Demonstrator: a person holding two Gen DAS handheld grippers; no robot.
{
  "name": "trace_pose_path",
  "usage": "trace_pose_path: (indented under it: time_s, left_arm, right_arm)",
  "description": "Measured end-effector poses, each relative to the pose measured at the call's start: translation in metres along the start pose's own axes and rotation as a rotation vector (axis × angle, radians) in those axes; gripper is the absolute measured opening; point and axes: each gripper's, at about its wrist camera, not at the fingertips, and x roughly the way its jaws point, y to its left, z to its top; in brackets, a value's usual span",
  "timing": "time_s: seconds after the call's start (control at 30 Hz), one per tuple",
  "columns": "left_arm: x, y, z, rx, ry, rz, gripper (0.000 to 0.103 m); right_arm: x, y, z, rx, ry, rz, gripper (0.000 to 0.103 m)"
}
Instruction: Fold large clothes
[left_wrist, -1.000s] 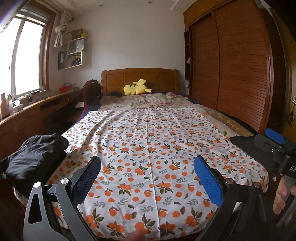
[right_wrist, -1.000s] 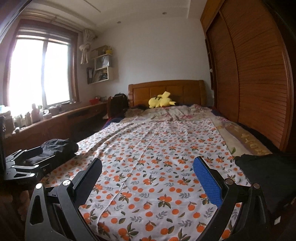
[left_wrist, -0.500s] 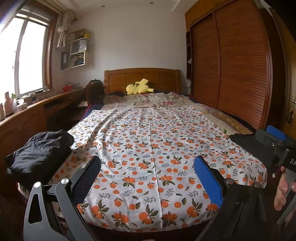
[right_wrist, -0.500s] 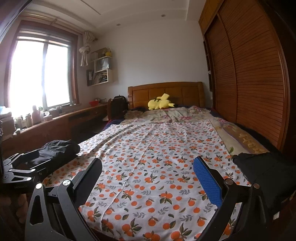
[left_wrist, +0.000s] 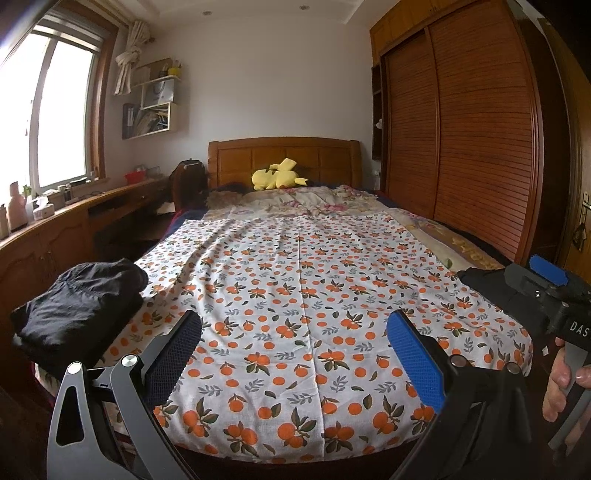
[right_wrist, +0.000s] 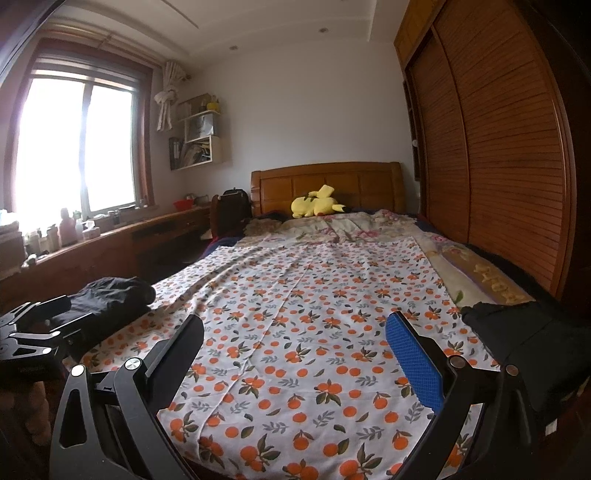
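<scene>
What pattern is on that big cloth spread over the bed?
The cloth is white with orange fruits and green-grey leaves, clearest in the left wrist view.

Two hand-held grippers with black frames and blue pads

The left gripper (left_wrist: 293, 354) has a dark frame of flat angular arms with triangular cut-outs, joined by round silver screws near the left arm and darker bolts near the right; its left finger carries a dark, mesh-textured pad, its right finger a bright blue pad (left_wrist: 415, 360) with a fine grid texture; the right gripper (right_wrist: 294, 356) has the same build, black linkage with silver screw heads and a blue textured pad (right_wrist: 413, 360) on its right finger; seen from the left wrist view, the right gripper's body is dark grey, topped with blue, and bears white letters "DAS"; a hand (left_wrist: 563, 384) grips its grey handle.
</scene>
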Motion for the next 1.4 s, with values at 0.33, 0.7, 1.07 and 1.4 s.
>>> trace_pose_path:
  time_s: [0.33, 0.7, 1.07, 1.4]
  left_arm:
    - [-0.0005, 0.0003, 0.0008, -0.001, -0.001, -0.003, 0.101]
    - [-0.0002, -0.0002, 0.0016, 0.000, -0.003, 0.000, 0.101]
    - [-0.0008, -0.0004, 0.0014, 0.001, -0.006, -0.001, 0.101]
    - [-0.0019, -0.0026, 0.0042, 0.001, -0.008, -0.001, 0.101]
  right_arm:
    - [0.0005, -0.0001, -0.0010, 0.001, 0.002, -0.001, 0.095]
    - [0.0016, -0.0010, -0.0033, 0.002, 0.004, -0.004, 0.095]
    - [0.0020, -0.0008, -0.0039, 0.001, 0.004, -0.004, 0.095]
    - [0.0018, -0.0003, -0.0041, 0.003, 0.005, -0.005, 0.095]
